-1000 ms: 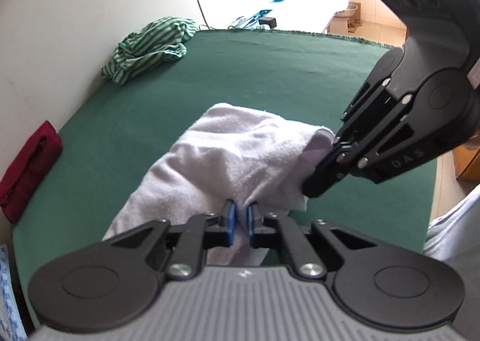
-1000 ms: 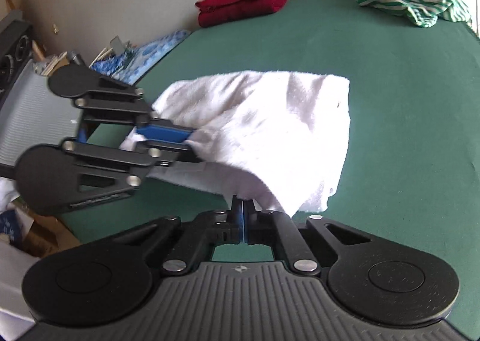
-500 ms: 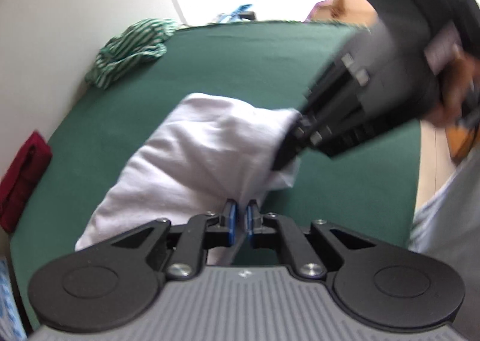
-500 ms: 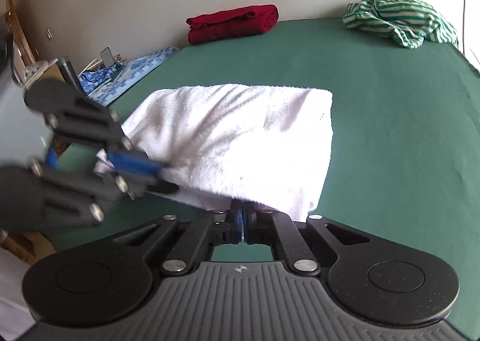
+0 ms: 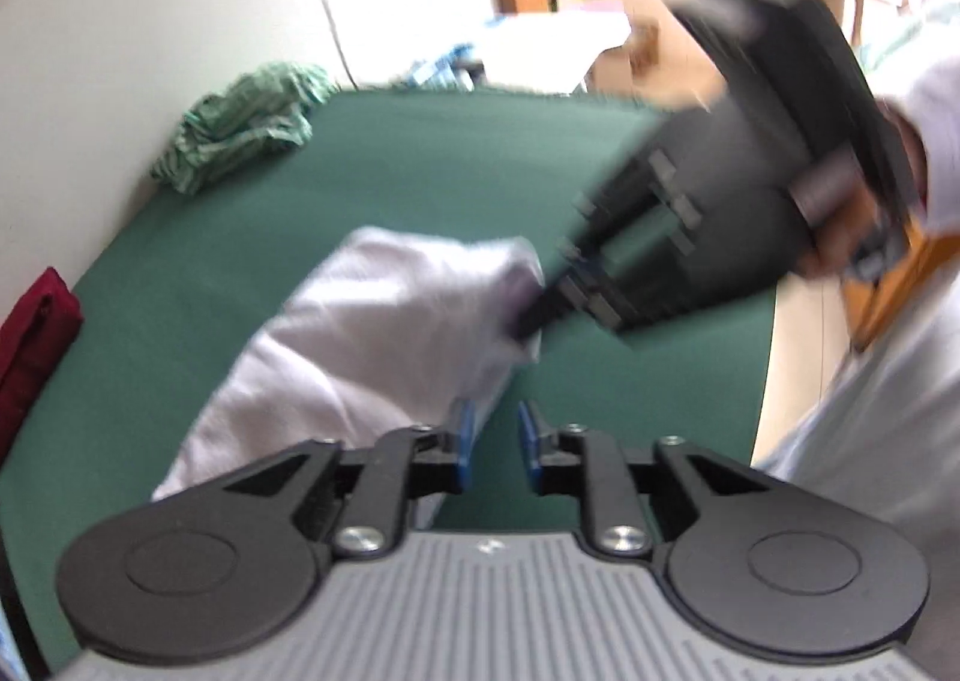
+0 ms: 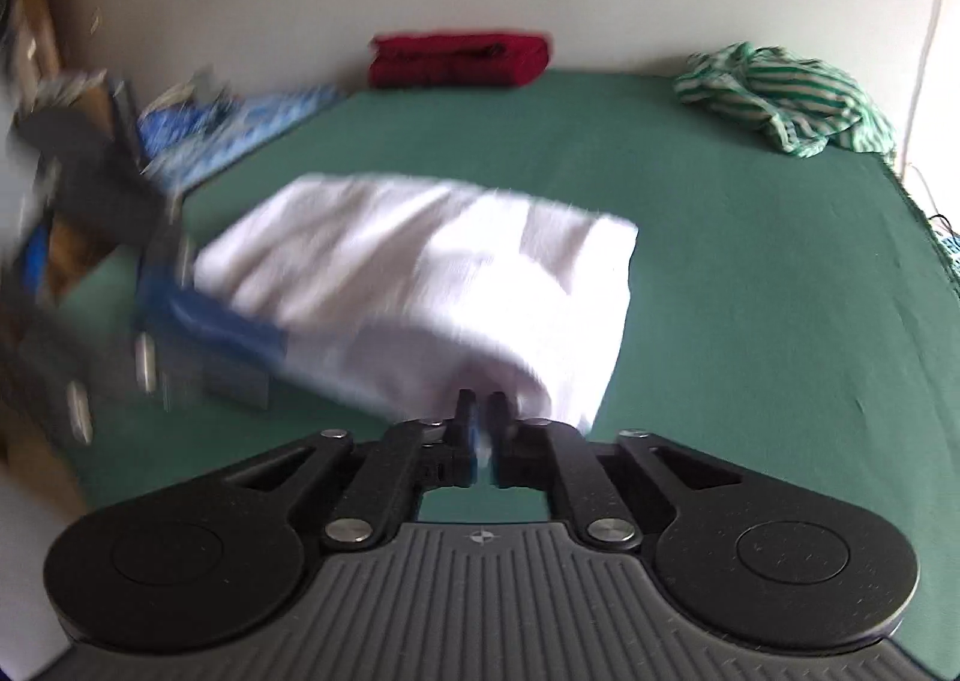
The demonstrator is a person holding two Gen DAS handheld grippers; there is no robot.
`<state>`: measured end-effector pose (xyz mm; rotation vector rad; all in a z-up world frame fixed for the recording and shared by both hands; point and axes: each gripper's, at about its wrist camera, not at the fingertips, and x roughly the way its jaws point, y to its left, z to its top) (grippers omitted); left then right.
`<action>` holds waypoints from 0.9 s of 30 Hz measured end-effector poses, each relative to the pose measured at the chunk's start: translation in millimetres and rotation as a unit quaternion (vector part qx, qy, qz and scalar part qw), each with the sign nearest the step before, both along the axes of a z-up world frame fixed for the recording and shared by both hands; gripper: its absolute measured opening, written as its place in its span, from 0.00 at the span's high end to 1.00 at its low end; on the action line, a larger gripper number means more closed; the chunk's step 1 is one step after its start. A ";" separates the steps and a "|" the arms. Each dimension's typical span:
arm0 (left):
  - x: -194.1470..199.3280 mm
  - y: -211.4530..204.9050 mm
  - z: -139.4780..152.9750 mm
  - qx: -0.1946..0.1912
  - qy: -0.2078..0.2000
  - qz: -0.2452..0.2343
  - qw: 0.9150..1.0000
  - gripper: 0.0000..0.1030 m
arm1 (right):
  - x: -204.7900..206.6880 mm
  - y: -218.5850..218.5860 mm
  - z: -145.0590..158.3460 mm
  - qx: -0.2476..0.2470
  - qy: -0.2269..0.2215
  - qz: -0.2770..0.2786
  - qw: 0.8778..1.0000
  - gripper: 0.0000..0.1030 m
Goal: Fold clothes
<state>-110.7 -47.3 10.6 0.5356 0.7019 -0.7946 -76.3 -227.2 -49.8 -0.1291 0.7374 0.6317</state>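
Note:
A white towel [image 5: 372, 339] lies folded on the green table [image 5: 420, 171]; it also shows in the right wrist view [image 6: 432, 285]. My left gripper [image 5: 493, 444] has its blue pads a little apart, with the towel's near edge beside the left pad and green cloth showing in the gap. My right gripper [image 6: 483, 429] is shut on the towel's near edge; in the left wrist view it [image 5: 534, 315] pinches the towel's right corner. Both views are blurred by motion.
A crumpled green-striped garment [image 5: 240, 129] lies at the far side by the wall, also in the right wrist view [image 6: 786, 99]. A folded red cloth [image 6: 459, 58] lies against the wall. Blue patterned clutter [image 6: 240, 123] sits off the table's left edge.
My left gripper has opened and let go of the towel's edge. The towel has come down flatter on the table. My right gripper still holds its corner.

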 end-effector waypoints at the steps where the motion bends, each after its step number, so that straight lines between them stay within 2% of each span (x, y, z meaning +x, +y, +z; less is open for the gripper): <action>1: 1.6 -0.2 2.3 -0.008 -0.007 0.006 1.000 0.70 | -3.2 -6.0 3.5 0.003 0.004 0.006 1.000 0.76; 2: 3.7 -1.1 3.5 -0.014 -0.013 0.010 1.000 0.71 | -5.1 -12.6 6.6 0.009 0.010 0.006 1.000 0.75; 4: 11.6 -11.1 -5.9 -0.004 -0.020 0.005 1.000 0.71 | 2.9 -32.1 9.8 0.054 0.035 -0.038 0.997 0.75; 7: 21.1 -26.2 -20.6 0.009 -0.024 -0.007 1.000 0.71 | 15.2 -59.2 13.8 0.120 0.072 -0.102 0.985 0.75; 11: 20.9 -39.9 -44.6 0.051 -0.024 -0.024 0.998 0.71 | 42.8 -48.6 2.7 0.169 0.127 -0.116 0.971 0.78; 14: 14.1 -40.0 -54.9 0.063 -0.016 -0.034 0.997 0.71 | 63.5 -40.7 -5.6 0.205 0.168 -0.126 0.956 0.77; 15: 11.5 -39.9 -57.4 0.066 -0.014 -0.037 0.997 0.70 | 69.1 -37.5 -7.5 0.210 0.178 -0.128 0.953 0.82; 16: 9.1 -39.9 -59.6 0.069 -0.013 -0.039 0.997 0.71 | 67.7 -32.1 -4.6 0.188 0.166 -0.123 0.960 0.93; 17: 8.4 -40.2 -60.0 0.068 -0.013 -0.038 0.997 0.72 | 62.5 -30.9 2.8 0.179 0.139 -0.114 0.967 0.97; 19: 10.1 -39.6 -60.8 0.059 -0.006 -0.030 0.998 0.73 | 53.6 -36.3 15.4 0.172 0.099 -0.105 0.974 0.97; 20: 12.1 -39.0 -61.2 0.051 0.000 -0.024 0.998 0.74 | 54.1 -37.8 15.2 0.146 0.093 -0.112 0.979 0.98; 22: 15.4 -38.8 -62.3 0.037 0.008 -0.013 0.999 0.74 | 58.2 -40.0 8.5 0.102 0.093 -0.127 0.982 1.00; 25: 16.1 -39.1 -61.1 0.035 0.016 -0.008 0.999 0.73 | 63.2 -41.4 -3.1 0.054 0.094 -0.146 0.983 1.00; 27: 15.5 -36.0 -57.4 0.030 0.023 -0.003 0.999 0.71 | 56.3 -46.2 6.9 0.083 0.084 -0.150 0.982 0.95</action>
